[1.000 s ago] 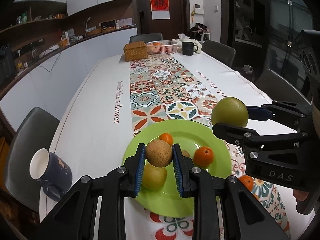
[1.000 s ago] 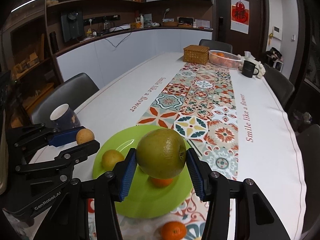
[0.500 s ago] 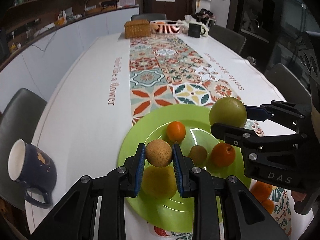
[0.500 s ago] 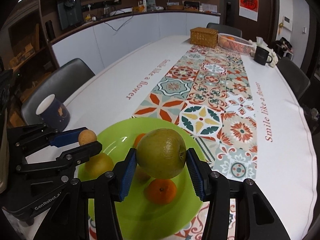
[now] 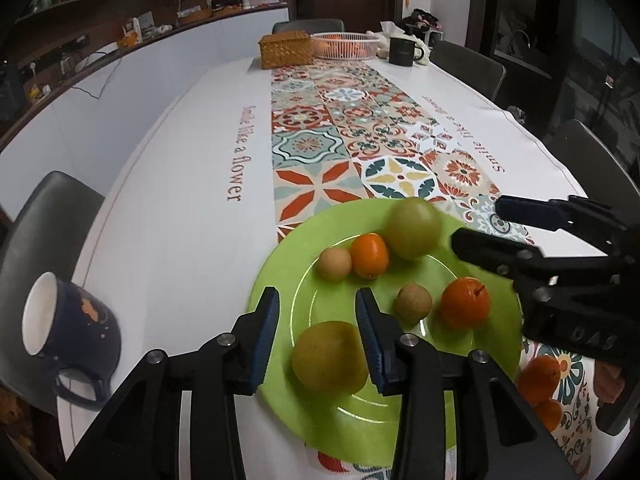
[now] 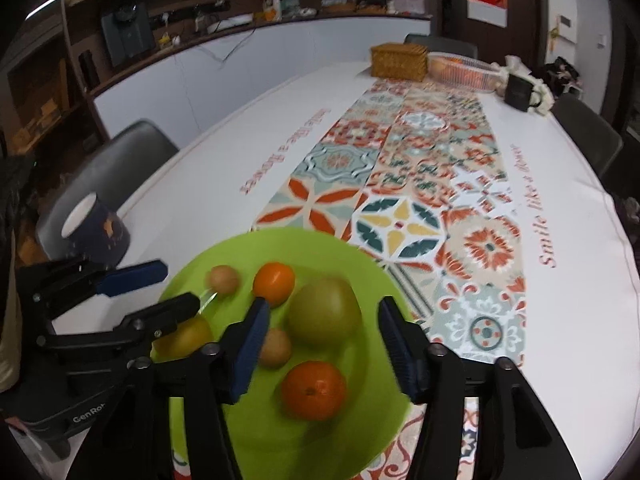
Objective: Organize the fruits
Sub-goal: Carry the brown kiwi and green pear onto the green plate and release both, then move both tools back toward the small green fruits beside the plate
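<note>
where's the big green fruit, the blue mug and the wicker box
big green fruit [image 5: 414, 227], left wrist view, its middle
blue mug [image 5: 76, 328], left wrist view, its side wall
wicker box [image 5: 285, 49], left wrist view, its front face

Both black hand-held grippers are spread wide and empty: the left hand-held gripper [image 5: 316, 334] points forward, the right hand-held gripper [image 6: 320, 346] alongside, angled toward it, blue-padded fingers [image 6: 250, 346] parted.
</note>
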Demonstrator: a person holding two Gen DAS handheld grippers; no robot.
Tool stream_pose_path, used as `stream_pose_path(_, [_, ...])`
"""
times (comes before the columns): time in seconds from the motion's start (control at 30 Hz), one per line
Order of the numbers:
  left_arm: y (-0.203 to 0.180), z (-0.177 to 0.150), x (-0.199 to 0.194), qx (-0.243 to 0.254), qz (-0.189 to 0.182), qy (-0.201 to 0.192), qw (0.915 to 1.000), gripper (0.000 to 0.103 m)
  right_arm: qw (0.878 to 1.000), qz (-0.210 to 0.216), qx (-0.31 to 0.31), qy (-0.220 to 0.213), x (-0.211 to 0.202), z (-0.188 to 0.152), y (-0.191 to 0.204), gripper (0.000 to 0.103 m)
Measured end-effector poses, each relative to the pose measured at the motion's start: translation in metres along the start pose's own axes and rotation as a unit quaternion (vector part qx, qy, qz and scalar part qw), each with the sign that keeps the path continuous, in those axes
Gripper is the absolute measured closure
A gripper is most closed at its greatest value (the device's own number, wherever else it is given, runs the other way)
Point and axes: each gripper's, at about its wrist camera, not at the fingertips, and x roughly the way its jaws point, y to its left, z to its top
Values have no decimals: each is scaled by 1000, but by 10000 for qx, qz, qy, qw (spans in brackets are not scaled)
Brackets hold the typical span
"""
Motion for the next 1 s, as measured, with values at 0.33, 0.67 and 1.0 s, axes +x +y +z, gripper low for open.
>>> stream_pose_path(0.33, [-18,-10,-59,168,166,-522,9984,47,9986,-278,49,-455,-60,-18,1,42])
stream_pose_path(0.67, [-37,-32,-123,236,102,-1026,9944,40,9957,-423,-78,-815,-126,-47,11,42])
stream_pose_path(1.0, [-60,-61,-159,358,-53,-1223,9918,36,9914,-622,-222,-1126,-179,-77,18,42])
